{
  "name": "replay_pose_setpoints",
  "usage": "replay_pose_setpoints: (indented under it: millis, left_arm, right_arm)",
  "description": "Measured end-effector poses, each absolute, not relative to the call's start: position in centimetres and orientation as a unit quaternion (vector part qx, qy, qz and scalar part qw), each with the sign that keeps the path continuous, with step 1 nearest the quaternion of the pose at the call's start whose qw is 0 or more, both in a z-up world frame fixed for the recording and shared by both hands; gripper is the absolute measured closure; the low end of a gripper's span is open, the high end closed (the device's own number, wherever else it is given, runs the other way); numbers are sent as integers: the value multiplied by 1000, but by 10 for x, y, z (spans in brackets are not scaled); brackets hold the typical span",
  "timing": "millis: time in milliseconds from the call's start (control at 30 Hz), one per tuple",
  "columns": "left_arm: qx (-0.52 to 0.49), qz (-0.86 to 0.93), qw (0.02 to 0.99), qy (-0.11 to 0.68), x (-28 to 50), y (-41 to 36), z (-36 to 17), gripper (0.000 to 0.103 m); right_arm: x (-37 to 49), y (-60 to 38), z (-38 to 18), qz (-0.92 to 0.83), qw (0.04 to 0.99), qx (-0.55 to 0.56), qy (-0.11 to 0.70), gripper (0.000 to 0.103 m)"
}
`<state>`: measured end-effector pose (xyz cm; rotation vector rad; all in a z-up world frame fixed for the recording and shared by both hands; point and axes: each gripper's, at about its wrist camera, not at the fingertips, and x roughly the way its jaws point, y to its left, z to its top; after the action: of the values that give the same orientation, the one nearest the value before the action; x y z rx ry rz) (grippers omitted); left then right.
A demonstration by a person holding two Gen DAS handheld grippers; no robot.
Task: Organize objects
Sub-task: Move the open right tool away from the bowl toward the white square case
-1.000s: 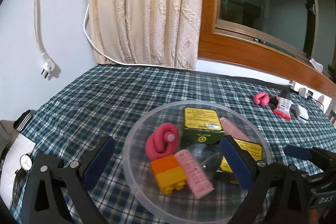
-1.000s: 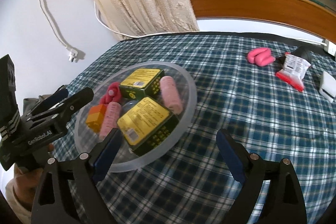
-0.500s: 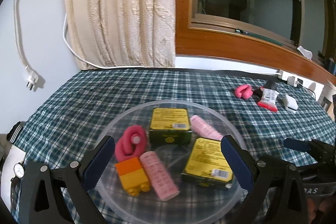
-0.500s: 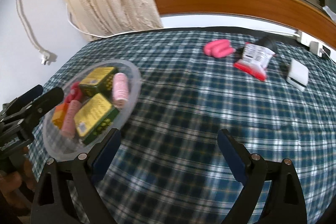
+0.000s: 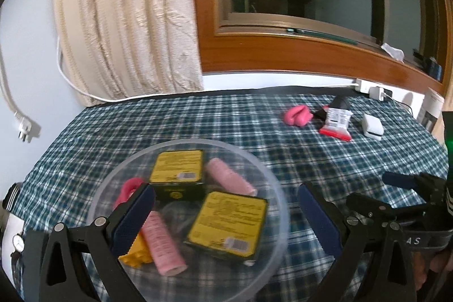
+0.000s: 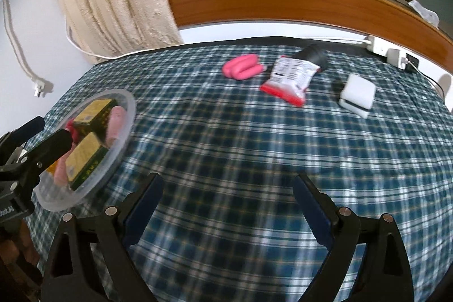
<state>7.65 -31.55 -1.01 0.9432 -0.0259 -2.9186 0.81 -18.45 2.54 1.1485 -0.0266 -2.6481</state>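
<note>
Two green-and-yellow tins (image 5: pixel 177 172) (image 5: pixel 230 225) lie in a clear round dish (image 5: pixel 276 205) at the desk's (image 6: pixel 226 149) left edge, with two pale pink rollers (image 5: pixel 229 179) (image 5: pixel 162 242), a yellow-orange block (image 5: pixel 134 256) and a pink curl (image 5: pixel 127 188). The left claw (image 5: pixel 223 217) hangs spread wide over the dish, pinching nothing. The right claw (image 6: pixel 226 205) is likewise spread over bare plaid. Toward the far right corner lie a pink roll (image 6: pixel 243 69), a red-edged packet (image 6: pixel 290 79) and a white box (image 6: pixel 357 94).
</note>
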Motion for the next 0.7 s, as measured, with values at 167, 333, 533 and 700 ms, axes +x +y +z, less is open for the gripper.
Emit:
replay_pose_setpoints:
  millis: [167, 333, 533, 700]
  left_arm:
    - [311, -950, 22, -19, 71, -296, -10, 1]
    - [315, -949, 8, -30, 65, -276, -11, 1]
    - [321, -946, -7, -41, 57, -254, -14, 1]
    - [325, -944, -18, -46, 49, -241, -17, 1]
  right_arm:
    - [7, -169, 24, -912, 112, 395, -7, 9]
    - [6, -153, 26, -914, 96, 395, -6, 9]
    - [4, -133, 27, -915, 82, 396, -11, 9]
    - [2, -120, 25, -915, 70, 397, -12, 9]
